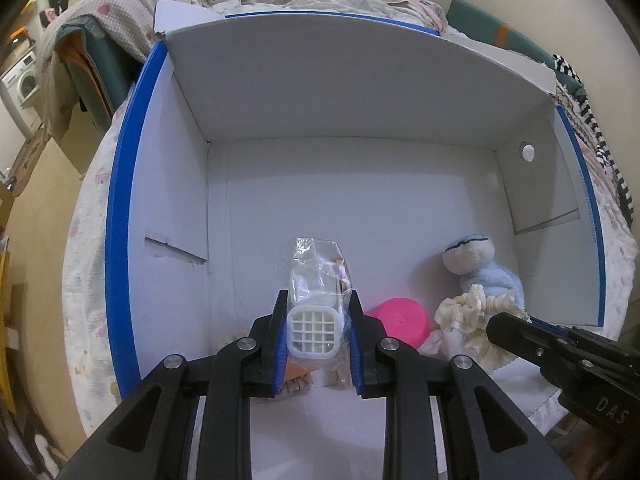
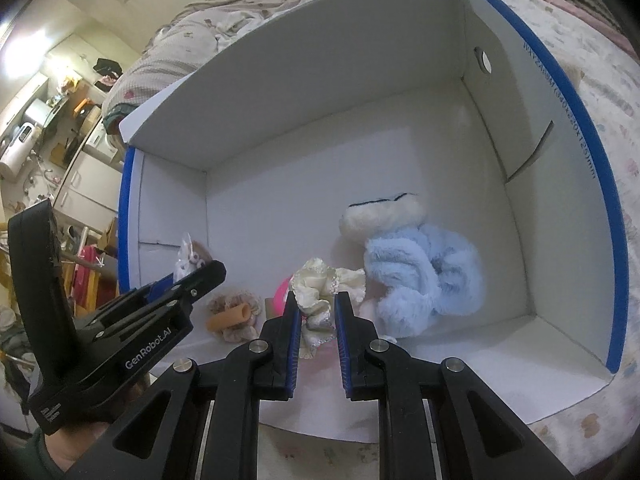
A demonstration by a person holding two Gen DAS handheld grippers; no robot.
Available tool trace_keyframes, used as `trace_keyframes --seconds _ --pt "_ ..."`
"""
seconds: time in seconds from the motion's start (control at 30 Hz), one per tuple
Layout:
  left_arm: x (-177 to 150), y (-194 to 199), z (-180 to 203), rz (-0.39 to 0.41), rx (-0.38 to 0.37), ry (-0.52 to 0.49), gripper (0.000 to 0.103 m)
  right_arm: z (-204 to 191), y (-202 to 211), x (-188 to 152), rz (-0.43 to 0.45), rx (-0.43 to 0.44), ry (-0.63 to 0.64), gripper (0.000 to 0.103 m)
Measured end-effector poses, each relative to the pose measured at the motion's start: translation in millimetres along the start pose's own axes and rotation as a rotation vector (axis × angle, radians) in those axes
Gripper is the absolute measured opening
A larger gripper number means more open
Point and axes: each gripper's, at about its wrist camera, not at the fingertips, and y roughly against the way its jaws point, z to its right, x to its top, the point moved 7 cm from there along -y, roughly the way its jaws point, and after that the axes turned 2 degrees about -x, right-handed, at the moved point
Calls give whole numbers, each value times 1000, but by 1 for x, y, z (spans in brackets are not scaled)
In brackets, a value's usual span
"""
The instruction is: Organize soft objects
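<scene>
Left claw (image 1: 319,322) clamps clear plastic packet with white grid-faced block (image 1: 314,330); right claw (image 2: 317,314) grips cream ruffled fabric scrunchie (image 2: 320,292), both inside white blue-edged cardboard box (image 1: 340,184) on bed. Fluffy light-blue plush toy (image 2: 416,276) and pink round lid (image 1: 404,320) crowd near right corner; far floor and left wall side bare
</scene>
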Motion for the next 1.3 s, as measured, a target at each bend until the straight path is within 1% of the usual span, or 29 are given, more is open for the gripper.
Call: trace_keyframes --seconds 0.13,0.2,0.23,0.27,0.3,0.33,0.37,0.4,0.53,0.8,0.93,1.0,1.03,1.07,1.17,1.3 --pt "0 0 1 9 8 -10 22 0 0 2 2 14 -14 19" --pt "-1 1 -1 10 10 -3 23 1 0 3 3 23 -27 24" --pt "-1 1 0 8 2 2 25 2 1 3 5 24 -33 31" --pt "-2 1 0 4 -8 7 27 3 2 4 9 24 -38 47" --pt "-2 2 -1 3 -10 12 31 3 4 4 17 25 -40 60" --pt "-2 3 -1 5 -10 14 39 4 6 5 27 27 -43 78" --pt "-2 6 -2 12 -8 14 44 5 10 5 40 27 -48 80" --pt "-1 8 -2 18 -7 14 53 6 14 7 60 24 -54 80" --pt "1 17 1 39 -31 22 61 8 19 9 81 35 -72 80" --pt "0 37 -5 69 -21 41 62 12 20 7 74 33 -94 81" --pt "-2 53 -8 93 14 36 62 14 24 4 80 25 -89 81" --pt "-3 63 -10 115 16 37 62 13 28 4 90 6 -79 91" --pt "-2 69 -10 127 12 34 62 12 30 4 100 -3 -72 99" --pt "-2 75 -10 139 15 31 62 11 34 4 114 -8 -64 101" --pt "-4 92 -15 183 49 32 62 6 48 3 169 -22 -33 101" --pt "-11 112 -25 220 31 67 62 0 65 -3 217 -41 6 101"
